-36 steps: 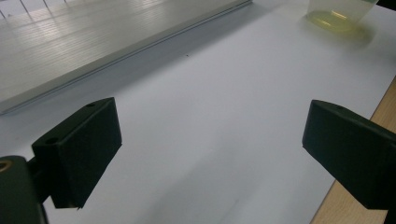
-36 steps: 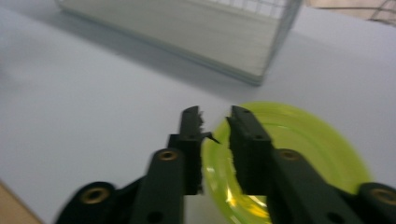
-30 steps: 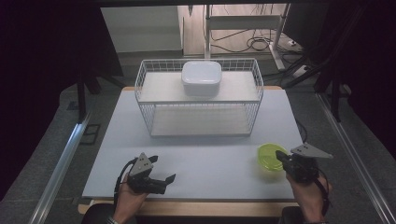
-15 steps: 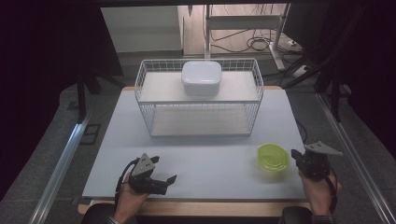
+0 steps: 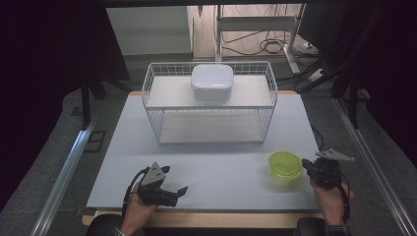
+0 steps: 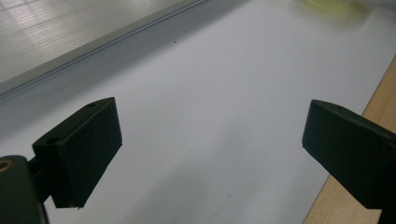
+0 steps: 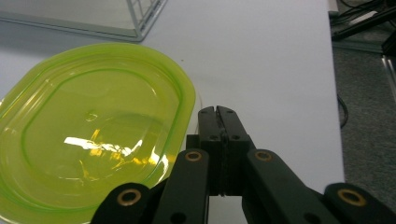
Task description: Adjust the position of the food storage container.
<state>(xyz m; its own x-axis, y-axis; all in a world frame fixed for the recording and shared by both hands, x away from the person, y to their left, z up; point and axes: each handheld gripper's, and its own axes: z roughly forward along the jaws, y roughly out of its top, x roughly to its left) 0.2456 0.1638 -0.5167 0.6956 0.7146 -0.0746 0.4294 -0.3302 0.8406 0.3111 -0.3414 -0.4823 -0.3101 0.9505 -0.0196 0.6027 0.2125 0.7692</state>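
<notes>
While the left gripper (image 5: 173, 192) is idling wide open, the right gripper (image 7: 218, 112), clenched empty, is hovering just beside the green lid (image 7: 93, 130), probably needing to open before grasping.

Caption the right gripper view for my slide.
Shut right claw beside the green lid on the white table.

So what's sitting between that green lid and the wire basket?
Nothing. In the high view the green lid and the wire basket are separated by bare white tabletop. The right gripper view shows the same bare strip between the lid's edge and the basket's corner.
</notes>
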